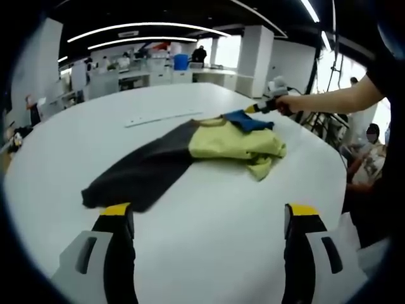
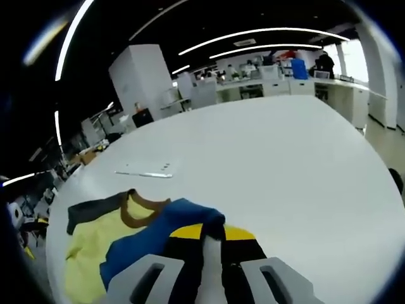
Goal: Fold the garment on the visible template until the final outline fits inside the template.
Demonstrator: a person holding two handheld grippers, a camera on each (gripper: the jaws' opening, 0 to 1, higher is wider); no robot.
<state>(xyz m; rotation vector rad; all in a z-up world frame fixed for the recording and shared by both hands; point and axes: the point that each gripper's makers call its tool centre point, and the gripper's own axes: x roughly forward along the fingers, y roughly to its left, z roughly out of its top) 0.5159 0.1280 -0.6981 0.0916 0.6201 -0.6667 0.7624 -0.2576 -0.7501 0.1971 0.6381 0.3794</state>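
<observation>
Garment: soft colour-block shirt (image 1: 190, 155), dark grey, pale yellow and blue panels, brown neck band; lies crumpled on the round white desk (image 1: 209, 234), yellow part bunched at the far right in the left gripper view.
Position: grey end points toward the left claw, blue part toward the right claw; whole shirt is well inside the desk edge.
Left claw (image 1: 209, 218): jaws wide apart, yellow-tipped, holding nothing; sits just short of the grey end, bare desk between the jaws.
Right claw (image 2: 212, 244): jaws closed together, pinching the blue fabric (image 2: 164, 231) by the collar; in the left gripper view it is at the shirt's far side, held by a person's hand (image 1: 297, 103).
Template/marks: thin pale strip (image 2: 144, 173) with small dark dots lies flat on the desk beyond the shirt, apart from it.
Writing: none legible on shirt, strip or claws.
Open room: wide bare desk surface on every side of the shirt, most in front of the left claw and beyond the strip.
Background: office desks, people, ceiling light strips, far off.
</observation>
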